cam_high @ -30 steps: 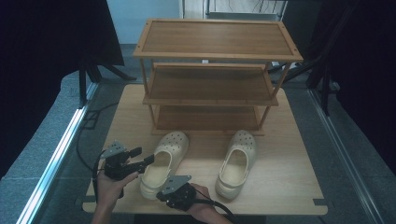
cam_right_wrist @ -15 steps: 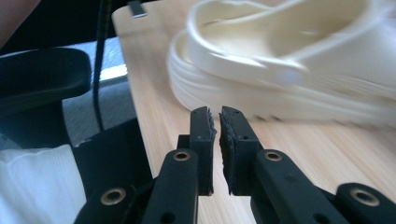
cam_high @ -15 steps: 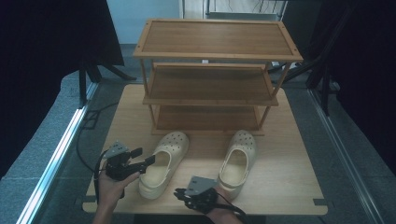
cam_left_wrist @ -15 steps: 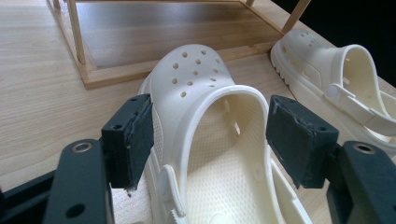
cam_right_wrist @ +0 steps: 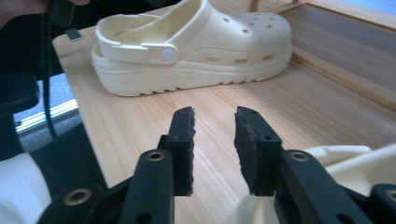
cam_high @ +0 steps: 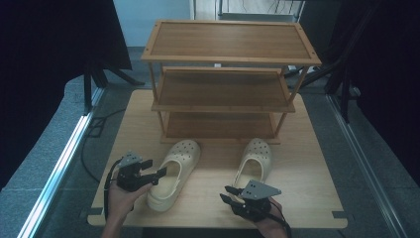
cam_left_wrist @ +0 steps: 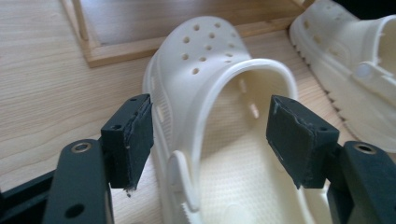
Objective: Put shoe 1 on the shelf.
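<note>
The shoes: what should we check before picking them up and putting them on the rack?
1. Left gripper open around the left shoe's side wall: ok, pads not pressing yet.
2. Right gripper, whose jaws have just been opening, has nothing between them: ok.
3. Right gripper lined up on the right shoe: not ok, it sits beside the heel.
4. Both shoes upright on the table: ok.
5. Rack shelves free: ok for the top; lower ones cannot tell fully.

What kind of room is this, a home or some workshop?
Probably a staged recording room, not a home: dark curtains hang around one wooden table, a cable trails over grey floor, and a bare shoe rack stands beside two clogs.
</note>
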